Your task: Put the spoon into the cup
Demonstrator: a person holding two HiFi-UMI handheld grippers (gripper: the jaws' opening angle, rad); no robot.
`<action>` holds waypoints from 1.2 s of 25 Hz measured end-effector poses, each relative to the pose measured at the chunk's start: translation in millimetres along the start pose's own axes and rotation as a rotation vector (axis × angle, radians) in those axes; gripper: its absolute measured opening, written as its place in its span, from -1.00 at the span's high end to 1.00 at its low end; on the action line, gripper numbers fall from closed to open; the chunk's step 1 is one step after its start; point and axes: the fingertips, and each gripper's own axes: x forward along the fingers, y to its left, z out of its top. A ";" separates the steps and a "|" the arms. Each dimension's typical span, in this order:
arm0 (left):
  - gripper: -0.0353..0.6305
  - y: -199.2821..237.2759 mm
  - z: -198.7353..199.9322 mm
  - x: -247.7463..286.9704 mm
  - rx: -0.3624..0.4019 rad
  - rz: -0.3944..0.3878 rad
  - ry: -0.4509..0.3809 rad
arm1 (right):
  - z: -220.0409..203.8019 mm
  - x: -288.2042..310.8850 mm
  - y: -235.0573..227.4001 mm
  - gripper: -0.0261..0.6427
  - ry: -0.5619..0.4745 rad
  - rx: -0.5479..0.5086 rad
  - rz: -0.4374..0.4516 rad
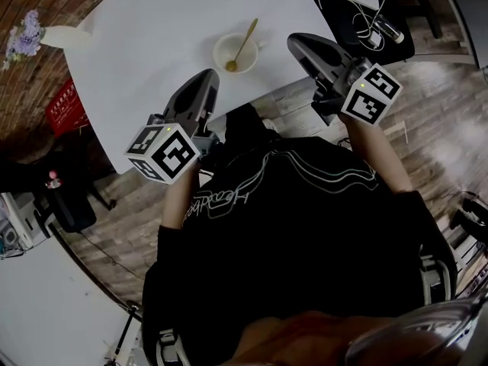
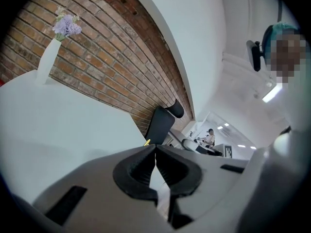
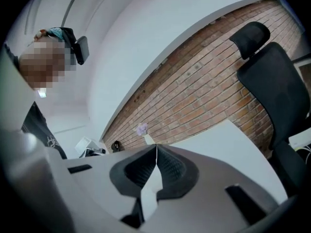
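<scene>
A white cup [image 1: 233,52] stands on the white table [image 1: 152,36] near its front edge. A gold spoon [image 1: 245,41] rests in the cup, its handle leaning up and to the right. My left gripper [image 1: 206,77] hovers at the table's edge, just left of and below the cup, shut with nothing between its jaws [image 2: 155,147]. A small yellow tip [image 2: 146,142] peeks over its left jaw. My right gripper [image 1: 294,43] is off the table to the right of the cup, also shut and empty [image 3: 156,147].
A white vase with purple flowers [image 1: 42,35] stands at the table's far left corner [image 2: 47,62] [image 3: 145,134]. A black office chair [image 3: 272,81] is at the table's right. A dark desk with cables and white devices [image 1: 366,6] lies to the upper right.
</scene>
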 end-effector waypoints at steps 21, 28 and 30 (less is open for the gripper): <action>0.88 -99.2 19.3 -19.5 0.170 -0.101 -0.077 | 31.1 -35.2 93.4 0.93 0.044 -0.137 0.231; 0.88 -102.3 27.8 -19.8 0.202 -0.085 -0.079 | 36.1 -35.2 91.1 0.93 0.035 -0.122 0.225; 0.88 -106.5 26.1 -18.3 0.208 -0.081 -0.076 | 37.7 -40.1 89.8 0.93 0.032 -0.118 0.225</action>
